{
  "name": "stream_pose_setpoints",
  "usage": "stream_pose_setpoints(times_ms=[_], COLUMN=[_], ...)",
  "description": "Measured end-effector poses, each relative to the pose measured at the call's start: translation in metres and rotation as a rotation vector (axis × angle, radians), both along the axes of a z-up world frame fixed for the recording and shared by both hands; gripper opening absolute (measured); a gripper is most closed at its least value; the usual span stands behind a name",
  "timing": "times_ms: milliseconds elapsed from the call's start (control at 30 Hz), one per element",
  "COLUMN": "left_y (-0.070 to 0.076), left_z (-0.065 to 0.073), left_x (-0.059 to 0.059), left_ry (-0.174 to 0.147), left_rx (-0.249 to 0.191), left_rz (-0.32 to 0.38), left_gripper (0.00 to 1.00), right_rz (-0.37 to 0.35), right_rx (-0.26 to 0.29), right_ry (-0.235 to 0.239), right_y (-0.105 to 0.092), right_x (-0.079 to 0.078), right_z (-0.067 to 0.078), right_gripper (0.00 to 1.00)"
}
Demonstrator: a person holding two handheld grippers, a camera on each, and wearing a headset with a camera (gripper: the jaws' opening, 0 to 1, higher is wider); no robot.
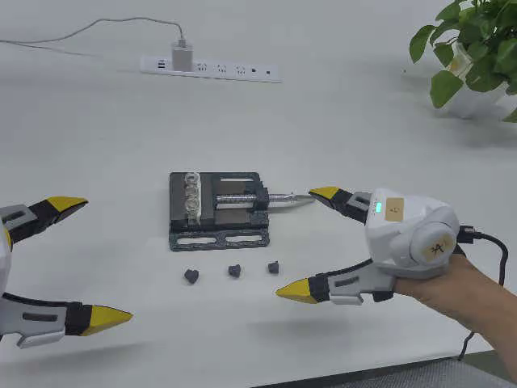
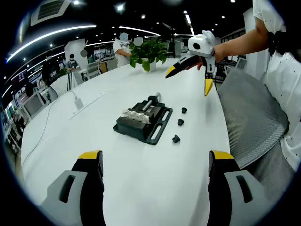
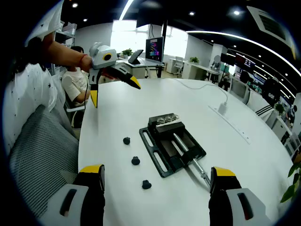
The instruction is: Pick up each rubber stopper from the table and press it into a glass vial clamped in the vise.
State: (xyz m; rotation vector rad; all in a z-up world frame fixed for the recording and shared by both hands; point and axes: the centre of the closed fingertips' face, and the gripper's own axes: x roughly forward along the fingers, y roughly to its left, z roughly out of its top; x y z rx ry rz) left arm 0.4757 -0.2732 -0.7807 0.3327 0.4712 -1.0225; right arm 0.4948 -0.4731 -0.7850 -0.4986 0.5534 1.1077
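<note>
On table (image 1: 363, 113): vise (image 1: 230, 212) holding vials (image 1: 191, 194), three stoppers (image 1: 234, 271) loose; left hand-held gripper (image 1: 107, 258), right hand-held gripper (image 1: 295, 243) spread empty; sticker (image 1: 393, 208) illegible.

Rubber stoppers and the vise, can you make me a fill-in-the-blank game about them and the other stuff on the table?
1. ___ rubber stoppers lie loose on the table.
2. The glass vials are clamped in the ___.
3. The left tool and the right tool both have their jaws ___.
4. A white charger is plugged into the ___ at the back of the table.

Missing words: three; vise; open; power strip.
</note>
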Motion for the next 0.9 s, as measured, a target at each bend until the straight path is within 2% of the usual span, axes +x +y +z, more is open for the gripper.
stream_pose_setpoints(times_ms=[500,900], left_y=[-0.006,-0.013], left_z=[-0.004,-0.01], left_x=[0.0,0.001], left_ry=[-0.005,-0.02], left_rx=[0.036,0.111], left_rz=[-0.054,-0.156], left_gripper=[0.87,0.74], right_rz=[-0.004,-0.004], right_rx=[0.002,0.004], right_ry=[0.003,0.005], right_y=[-0.002,-0.001], right_x=[0.0,-0.001], right_z=[0.0,0.0], right_gripper=[0.91,0.9])
